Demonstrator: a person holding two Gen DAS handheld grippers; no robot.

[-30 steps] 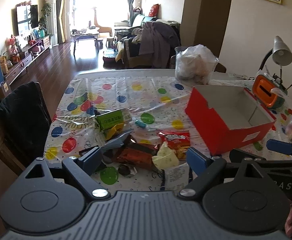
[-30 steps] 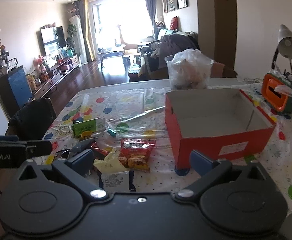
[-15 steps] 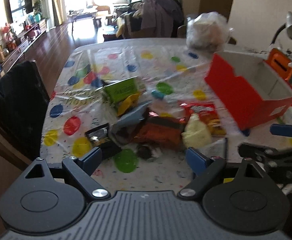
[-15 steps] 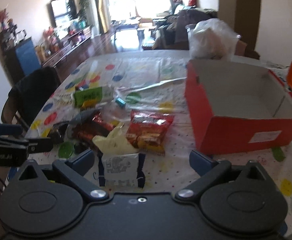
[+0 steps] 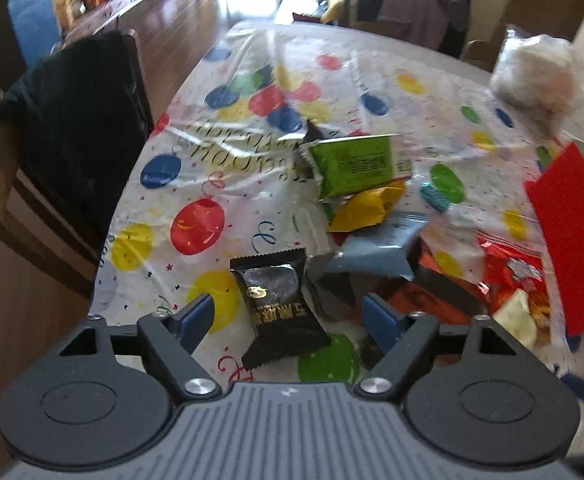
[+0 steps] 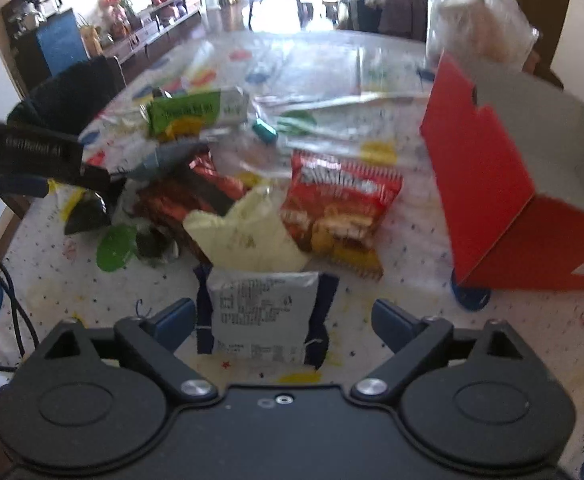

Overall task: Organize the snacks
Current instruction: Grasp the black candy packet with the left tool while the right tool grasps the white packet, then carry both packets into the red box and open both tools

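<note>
Black snack packet (image 5: 278,300) lies untouched between the left gripper's (image 5: 288,318) closing jaws.

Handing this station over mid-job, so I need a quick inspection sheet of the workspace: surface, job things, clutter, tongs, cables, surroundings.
Surface: table under a balloon-print cover.
Job's things: red box open, inside looks empty; snacks in a loose pile, among them a black packet, green packet, red bag and white-labelled packet.
Clutter: clear bagged tub behind the box.
Tongs: left tongs and right tongs open, closing, each over a packet, not gripping.
Cables: black cable at the table edge.
Surroundings: chair with dark garment.
</note>
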